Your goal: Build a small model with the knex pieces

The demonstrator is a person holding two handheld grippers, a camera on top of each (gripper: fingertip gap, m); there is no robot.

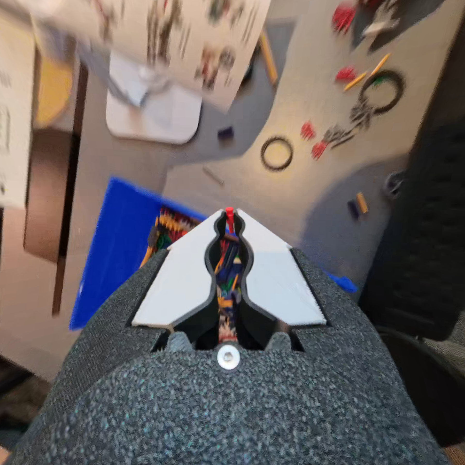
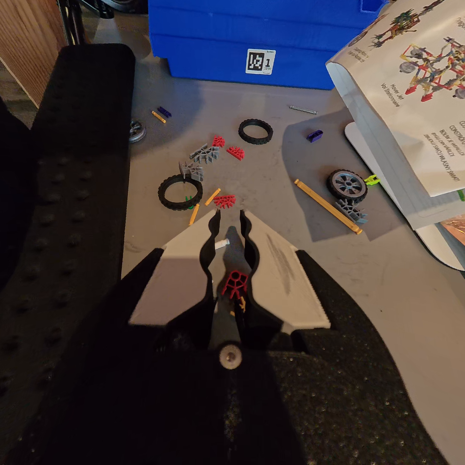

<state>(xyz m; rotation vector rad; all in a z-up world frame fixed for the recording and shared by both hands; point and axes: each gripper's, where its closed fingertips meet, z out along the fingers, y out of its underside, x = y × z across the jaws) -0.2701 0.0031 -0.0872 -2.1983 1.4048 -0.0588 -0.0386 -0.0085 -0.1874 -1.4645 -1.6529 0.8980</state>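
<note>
Left gripper pinches a red rod at its tips, above the blue bin of parts. Right gripper stands narrowly parted, gripping nothing, over a red connector on the grey table

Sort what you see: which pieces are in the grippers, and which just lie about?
In the grippers: red rod in left gripper; red connector between right gripper fingers, hold unclear.
Lying about: tyre, wheel, long yellow rod, booklet, blue bin.
</note>
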